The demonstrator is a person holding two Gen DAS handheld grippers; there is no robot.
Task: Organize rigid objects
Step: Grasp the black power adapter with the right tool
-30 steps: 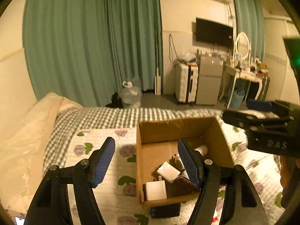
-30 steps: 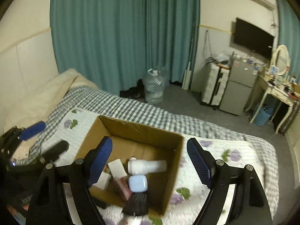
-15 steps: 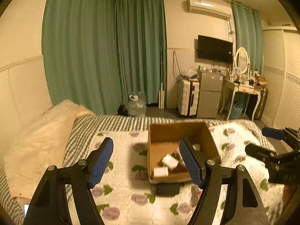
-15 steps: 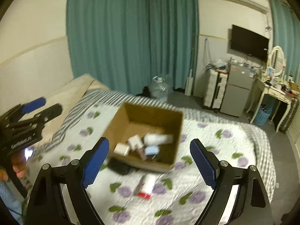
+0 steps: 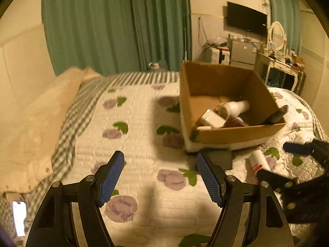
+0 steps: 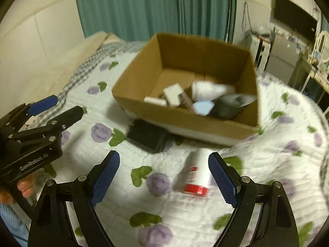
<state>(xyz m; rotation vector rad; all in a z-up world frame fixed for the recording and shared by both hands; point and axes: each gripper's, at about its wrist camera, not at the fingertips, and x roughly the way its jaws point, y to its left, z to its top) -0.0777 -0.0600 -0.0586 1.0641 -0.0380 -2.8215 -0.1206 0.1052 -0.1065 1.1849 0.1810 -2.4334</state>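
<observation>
A cardboard box (image 6: 205, 123) sits on the floral quilt and holds several items: white boxes, a white bottle (image 5: 236, 107), a light blue case (image 6: 202, 107) and a dark round thing (image 6: 228, 105). The box also shows in the left wrist view (image 5: 236, 133). A white tube with a red cap (image 6: 196, 175) lies on the quilt in front of the box, also in the left wrist view (image 5: 260, 162). A black flat object (image 6: 147, 135) lies at the box's front left, also in the left wrist view (image 5: 221, 158). My right gripper (image 6: 164, 177) is open above the tube. My left gripper (image 5: 160, 177) is open and empty over the quilt.
A beige pillow (image 5: 30, 123) lies at the left of the bed, with a lit phone (image 5: 19, 214) near it. Green curtains (image 5: 115, 24), a TV, a small fridge and a dressing table stand beyond the bed.
Both grippers have dropped back toward the quilt after pulling away from the box. The tube and black object now lie close in front of them. Both stay open.
</observation>
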